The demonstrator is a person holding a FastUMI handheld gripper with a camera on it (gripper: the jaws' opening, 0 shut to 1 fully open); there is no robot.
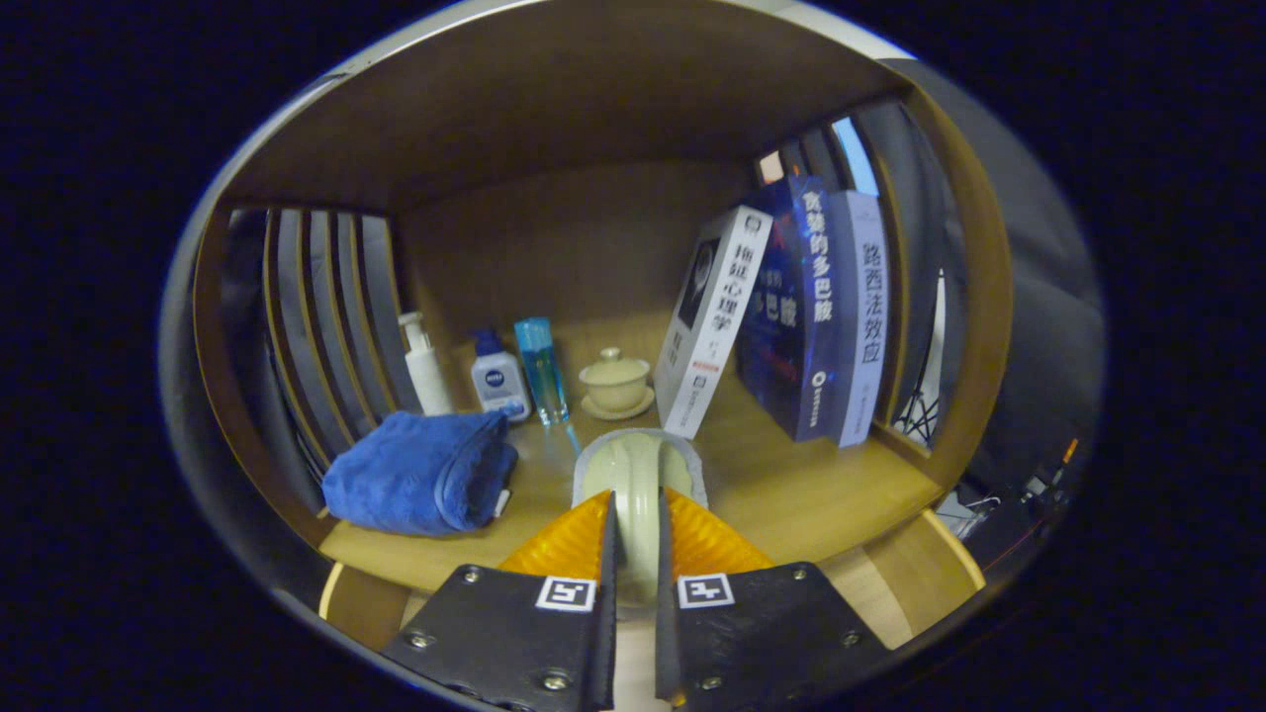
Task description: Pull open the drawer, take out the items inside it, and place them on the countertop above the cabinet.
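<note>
My gripper (633,539) is clamped on a pale cream ceramic cup's handle (638,494) over the wooden countertop (791,494); folded blue towel (420,473) at ten o'clock.

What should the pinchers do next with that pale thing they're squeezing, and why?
Probably lower it and set it down on the bare wooden countertop just ahead. The gripper is shut on the pale ceramic piece, held over the shelf between the folded blue towel and the leaning books, so open room lies beneath.

Bare bench (791,494) lies ahead-right; blue towel (420,473) blocks the left, bottles (499,381), lidded cup (615,381) and leaning books (791,307) crowd the back.
</note>
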